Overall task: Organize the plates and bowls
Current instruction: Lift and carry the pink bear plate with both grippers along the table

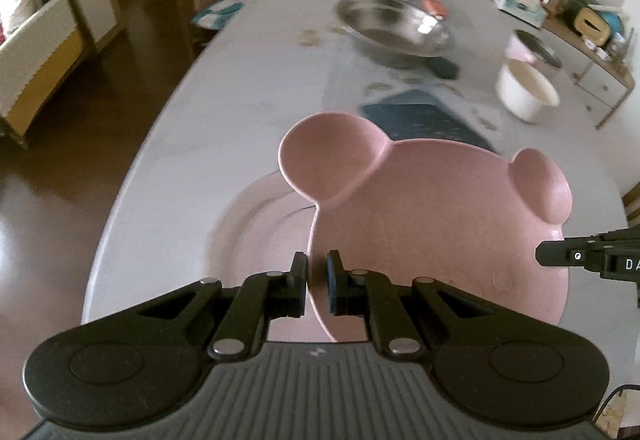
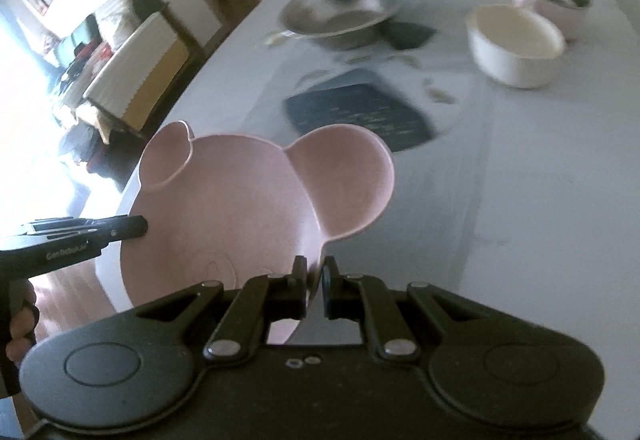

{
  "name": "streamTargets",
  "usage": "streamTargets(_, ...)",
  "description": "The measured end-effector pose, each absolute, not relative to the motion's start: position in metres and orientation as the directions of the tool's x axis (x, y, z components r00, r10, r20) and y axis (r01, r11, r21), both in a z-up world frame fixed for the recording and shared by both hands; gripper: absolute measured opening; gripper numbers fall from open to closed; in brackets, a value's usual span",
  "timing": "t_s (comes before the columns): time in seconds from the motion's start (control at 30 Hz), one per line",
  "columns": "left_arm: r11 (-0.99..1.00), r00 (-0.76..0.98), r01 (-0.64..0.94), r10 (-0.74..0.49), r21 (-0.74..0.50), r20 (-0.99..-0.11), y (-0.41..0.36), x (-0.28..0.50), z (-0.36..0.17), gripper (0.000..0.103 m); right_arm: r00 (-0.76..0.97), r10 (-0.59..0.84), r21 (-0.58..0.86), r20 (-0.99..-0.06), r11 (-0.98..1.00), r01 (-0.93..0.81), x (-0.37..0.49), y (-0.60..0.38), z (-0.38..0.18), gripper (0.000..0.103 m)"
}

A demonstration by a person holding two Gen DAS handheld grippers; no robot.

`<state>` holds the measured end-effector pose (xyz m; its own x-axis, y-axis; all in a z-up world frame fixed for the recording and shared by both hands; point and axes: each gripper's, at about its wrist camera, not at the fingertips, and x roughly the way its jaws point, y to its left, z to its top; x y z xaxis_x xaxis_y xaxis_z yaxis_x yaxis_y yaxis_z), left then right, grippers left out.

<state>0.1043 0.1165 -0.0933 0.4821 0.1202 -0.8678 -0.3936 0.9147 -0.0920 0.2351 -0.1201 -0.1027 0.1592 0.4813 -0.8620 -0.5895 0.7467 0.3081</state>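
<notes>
Bear-shaped plate (image 1: 420, 224) held by both grippers: left gripper (image 1: 318, 286) and right gripper (image 2: 316, 286) each clamped on opposite rims. It hangs directly above the round pink plate (image 1: 256, 240), ears pointing away.

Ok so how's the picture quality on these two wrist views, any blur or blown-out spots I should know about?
Left wrist view: the pink bear plate and left gripper are sharp; the steel bowl and white bowl are smeared, with fisheye bending the table edge. Right wrist view: the window side at the left is blown out, the far dishes are blurred, and the right gripper is sharp.
</notes>
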Motion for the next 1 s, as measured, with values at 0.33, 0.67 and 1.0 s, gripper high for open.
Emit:
streamTargets(0.33,0.903,0.47,-0.419,0.124,-0.097,-0.874,0.174,0.08,-0.113,0.009,0.133,0.466,0.291,-0.875,0.723,-0.627,0.215,-0.047,-0.12,0.008)
streamTargets(0.67,0.927,0.472,-0.361,0.089,-0.101,-0.877,0.183,0.086,-0.129,0.009,0.155,0.403,0.244,-0.902,0.772,-0.587,0.215,-0.027,-0.136,0.009)
streamTargets(1.0,0.935,0.471,-0.335,0.062,-0.114,-0.88,0.187,0.089,-0.135,0.009,0.164,0.368,0.218,-0.915,0.794,-0.567,0.219,-0.027,-0.144,0.01)
